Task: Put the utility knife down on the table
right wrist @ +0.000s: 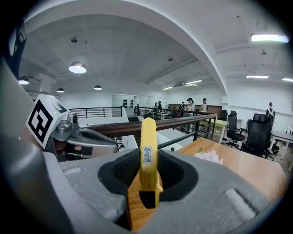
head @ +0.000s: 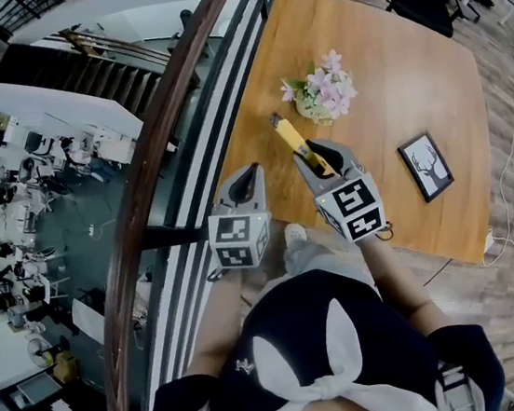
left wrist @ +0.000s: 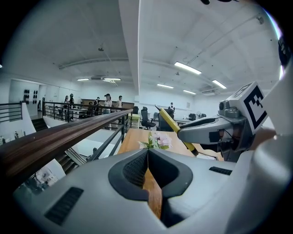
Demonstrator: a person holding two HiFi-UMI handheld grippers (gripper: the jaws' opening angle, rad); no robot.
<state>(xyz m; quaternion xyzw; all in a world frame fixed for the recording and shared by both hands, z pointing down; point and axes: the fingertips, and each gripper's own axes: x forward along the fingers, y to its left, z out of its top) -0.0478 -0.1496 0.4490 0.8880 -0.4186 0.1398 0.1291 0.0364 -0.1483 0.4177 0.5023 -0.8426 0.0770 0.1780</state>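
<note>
The yellow utility knife [head: 290, 137] is clamped in my right gripper [head: 318, 156] and sticks out forward over the near left part of the wooden table [head: 408, 67]. In the right gripper view the knife [right wrist: 148, 151] stands upright between the pads, tip pointing away. My left gripper [head: 251, 171] hangs just left of it at the table's near edge, shut with nothing in it. In the left gripper view its pads meet at the tips [left wrist: 148, 153], and the right gripper [left wrist: 206, 128] shows with the knife [left wrist: 171, 125] slanting up from it.
A small bunch of pink flowers [head: 321, 88] sits on the table just beyond the knife. A black picture frame [head: 426, 166] lies to the right. A wooden handrail [head: 163, 137] with dark bars runs along the table's left side, with a stairwell below. Office chairs stand beyond the table.
</note>
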